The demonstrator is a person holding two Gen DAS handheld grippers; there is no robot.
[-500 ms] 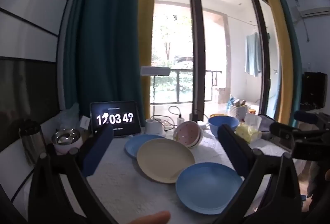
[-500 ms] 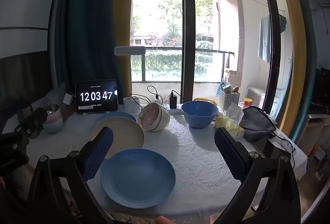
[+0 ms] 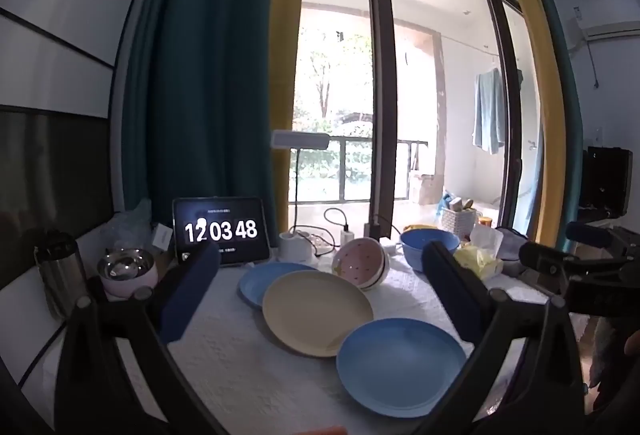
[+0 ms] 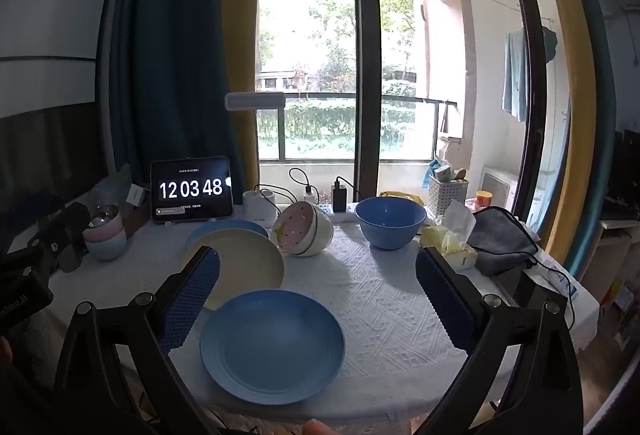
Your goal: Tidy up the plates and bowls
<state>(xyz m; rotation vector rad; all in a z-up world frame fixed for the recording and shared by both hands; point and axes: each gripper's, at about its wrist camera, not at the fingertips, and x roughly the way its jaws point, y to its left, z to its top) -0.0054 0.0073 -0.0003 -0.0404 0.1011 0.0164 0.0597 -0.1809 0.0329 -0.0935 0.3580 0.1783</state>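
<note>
Three plates lie in a row on the white cloth: a near blue plate [image 4: 272, 345] [image 3: 400, 365], a cream plate [image 4: 244, 259] [image 3: 316, 311] and a far blue plate [image 4: 228, 226] [image 3: 268, 277] partly under it. A pink spotted bowl [image 4: 302, 233] [image 3: 362, 267] lies tipped on its side in a white bowl. A blue bowl [image 4: 390, 221] [image 3: 428, 245] stands upright behind. My left gripper [image 3: 320, 299] is open and empty above the plates. My right gripper [image 4: 318, 295] is open and empty over the near blue plate.
A tablet clock [image 4: 191, 191], a white lamp base [image 4: 258, 205], chargers and cables stand at the back. Stacked pink and blue cups with a steel bowl [image 4: 103, 235] and a flask [image 3: 60, 271] are at the left. Tissues [image 4: 450, 245] and a grey cloth [image 4: 500, 241] lie at the right.
Both views have shifted only slightly. The plates and bowls have not moved and both grippers stay open.
</note>
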